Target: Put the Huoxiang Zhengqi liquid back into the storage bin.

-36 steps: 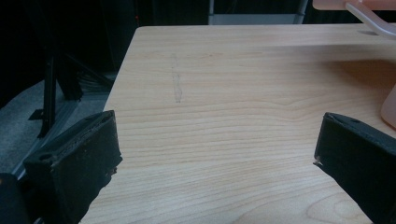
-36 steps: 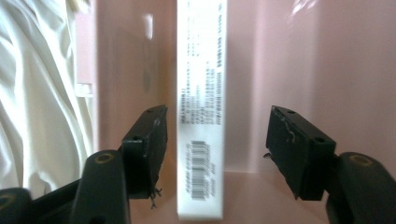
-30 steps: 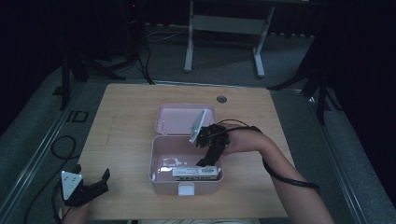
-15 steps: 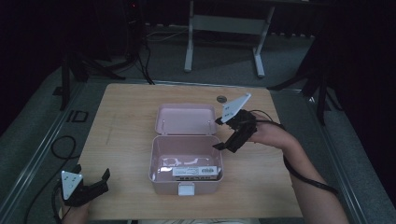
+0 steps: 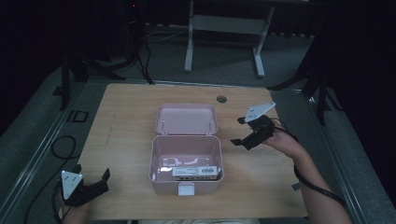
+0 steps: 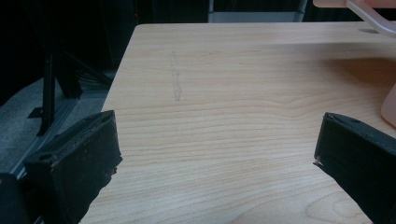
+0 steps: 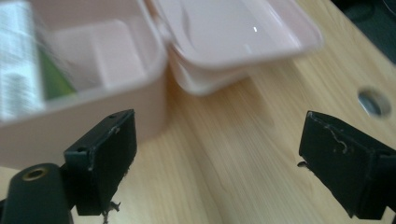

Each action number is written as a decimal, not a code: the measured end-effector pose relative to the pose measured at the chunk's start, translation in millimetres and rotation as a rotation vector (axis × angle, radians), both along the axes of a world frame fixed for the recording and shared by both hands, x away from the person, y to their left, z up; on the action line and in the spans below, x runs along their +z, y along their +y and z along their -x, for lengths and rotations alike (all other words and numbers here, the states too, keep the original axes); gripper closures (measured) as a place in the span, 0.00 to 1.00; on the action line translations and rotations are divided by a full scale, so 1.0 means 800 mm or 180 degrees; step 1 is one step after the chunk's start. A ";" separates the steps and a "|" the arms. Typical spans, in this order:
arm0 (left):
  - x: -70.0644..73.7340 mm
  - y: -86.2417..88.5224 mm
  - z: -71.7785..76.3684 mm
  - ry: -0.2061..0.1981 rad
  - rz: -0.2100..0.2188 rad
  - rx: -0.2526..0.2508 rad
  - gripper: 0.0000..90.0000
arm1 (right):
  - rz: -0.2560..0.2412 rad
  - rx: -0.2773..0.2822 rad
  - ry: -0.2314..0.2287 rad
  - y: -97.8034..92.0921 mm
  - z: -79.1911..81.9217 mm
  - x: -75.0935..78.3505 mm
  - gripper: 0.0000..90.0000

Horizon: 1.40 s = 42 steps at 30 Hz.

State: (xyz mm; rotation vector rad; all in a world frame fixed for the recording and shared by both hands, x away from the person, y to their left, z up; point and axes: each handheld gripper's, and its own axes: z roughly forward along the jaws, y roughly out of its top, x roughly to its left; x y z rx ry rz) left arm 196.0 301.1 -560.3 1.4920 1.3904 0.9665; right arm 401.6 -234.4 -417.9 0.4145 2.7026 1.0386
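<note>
Desk: a pale wood top fills the middle of the high view, dark floor and metal stands around it; a round grommet hole sits near its far edge, upper centre of the frame.

Box: a pink plastic case stands open at centre frame, its lid laid back flat toward the far edge, a white latch on the near wall.

Contents: a white printed package lies along the near side of the box floor; in the right gripper view it blurs at the upper left with a green patch beside it.

Right claw: held above the desk at right of centre, just right of the box and apart from it, jaws spread wide and empty; a grey plate tops it and the person's right hand grips it from behind.

Left claw: low at the lower left corner of the frame, near the desk's front left edge and well apart from the box, jaws spread with bare wood between them.

Cable: a black lead trails along the right forearm toward the lower right.
</note>
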 end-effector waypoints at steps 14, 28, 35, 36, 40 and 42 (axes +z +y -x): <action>0.000 0.000 0.000 0.0007 -0.0006 -0.0004 0.00 | -0.0498 -0.1036 -0.0092 -0.067 -0.027 -0.099 0.12; 0.000 0.000 0.000 0.0007 -0.0008 0.0000 0.00 | -0.0722 -0.1742 -0.0099 -0.113 -0.016 -0.137 0.12; 0.000 0.000 -0.001 0.0009 -0.0005 0.0003 0.00 | -0.0876 -0.2021 -0.0059 -0.130 -0.013 -0.146 0.13; 0.000 0.000 -0.001 0.0009 -0.0005 0.0003 0.00 | -0.0876 -0.2021 -0.0059 -0.130 -0.013 -0.146 0.13; 0.000 -0.001 -0.001 0.0009 -0.0004 0.0008 0.00 | -0.0957 -0.2420 -0.0023 -0.146 -0.013 -0.153 0.14; 0.000 0.000 -0.001 0.0010 -0.0004 0.0008 0.00 | -0.0990 -0.2532 0.0046 -0.152 -0.014 -0.157 0.14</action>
